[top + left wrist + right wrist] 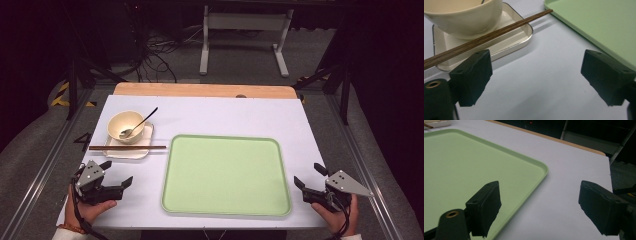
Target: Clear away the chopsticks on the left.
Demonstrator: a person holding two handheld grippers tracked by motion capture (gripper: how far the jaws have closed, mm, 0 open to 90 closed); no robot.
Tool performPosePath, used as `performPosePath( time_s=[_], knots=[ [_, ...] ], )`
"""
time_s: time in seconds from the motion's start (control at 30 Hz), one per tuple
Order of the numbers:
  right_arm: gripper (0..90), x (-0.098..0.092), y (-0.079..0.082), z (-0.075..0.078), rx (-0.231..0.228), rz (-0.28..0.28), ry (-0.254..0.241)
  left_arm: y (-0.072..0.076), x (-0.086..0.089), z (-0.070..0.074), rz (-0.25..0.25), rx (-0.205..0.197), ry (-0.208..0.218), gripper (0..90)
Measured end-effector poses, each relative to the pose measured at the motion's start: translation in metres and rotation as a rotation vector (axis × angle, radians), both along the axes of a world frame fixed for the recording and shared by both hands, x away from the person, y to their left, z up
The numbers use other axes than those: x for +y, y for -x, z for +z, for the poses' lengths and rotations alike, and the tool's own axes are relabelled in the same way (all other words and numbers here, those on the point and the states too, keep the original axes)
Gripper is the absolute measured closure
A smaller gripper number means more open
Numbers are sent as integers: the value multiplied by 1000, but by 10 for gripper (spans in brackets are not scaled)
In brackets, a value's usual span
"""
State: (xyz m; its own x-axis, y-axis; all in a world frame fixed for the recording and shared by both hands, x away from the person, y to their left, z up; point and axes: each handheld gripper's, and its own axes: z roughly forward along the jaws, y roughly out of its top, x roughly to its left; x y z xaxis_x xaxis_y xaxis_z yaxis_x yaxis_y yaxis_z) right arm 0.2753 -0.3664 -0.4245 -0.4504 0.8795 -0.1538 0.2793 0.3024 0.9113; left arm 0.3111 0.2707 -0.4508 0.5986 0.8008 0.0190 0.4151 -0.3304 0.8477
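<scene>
left hand-held gripper (119,172) and right hand-held gripper (310,175) rest low, jaws spread wide, each gripped by a hand.

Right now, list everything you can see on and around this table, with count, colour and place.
tray: one, light green, nothing on it, centre-right of the table
bowl: one, cream, on the small dish at the table's left
spoon: one, metal, resting in the bowl, handle sticking out over its rim
small dish: one, cream, rectangular, under the bowl
chopsticks: one pair, dark brown, lying across the dish
table: one, white top, wooden strip along the far edge
left tool: one, black, open, near left corner
right tool: one, black, open, near right corner
hands: two, holding the tools
</scene>
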Motion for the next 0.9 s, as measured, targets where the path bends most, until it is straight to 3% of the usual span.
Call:
performPosePath(
  time_s=[0.37,0.57,0.77,0.9],
  knots=[
    [183,0,-1,-1,10,-1,5,-2,2,-1,-70,9,-3,259],
    [184,2,0,0,10,5,11,-7,6,2,-94,5,-38,383],
    [183,2,1,-1,17,5,15,-14,14,10,-102,-18,-91,629],
    [184,1,3,-1,19,1,12,-25,19,18,-91,-37,-131,686]
  ],
)
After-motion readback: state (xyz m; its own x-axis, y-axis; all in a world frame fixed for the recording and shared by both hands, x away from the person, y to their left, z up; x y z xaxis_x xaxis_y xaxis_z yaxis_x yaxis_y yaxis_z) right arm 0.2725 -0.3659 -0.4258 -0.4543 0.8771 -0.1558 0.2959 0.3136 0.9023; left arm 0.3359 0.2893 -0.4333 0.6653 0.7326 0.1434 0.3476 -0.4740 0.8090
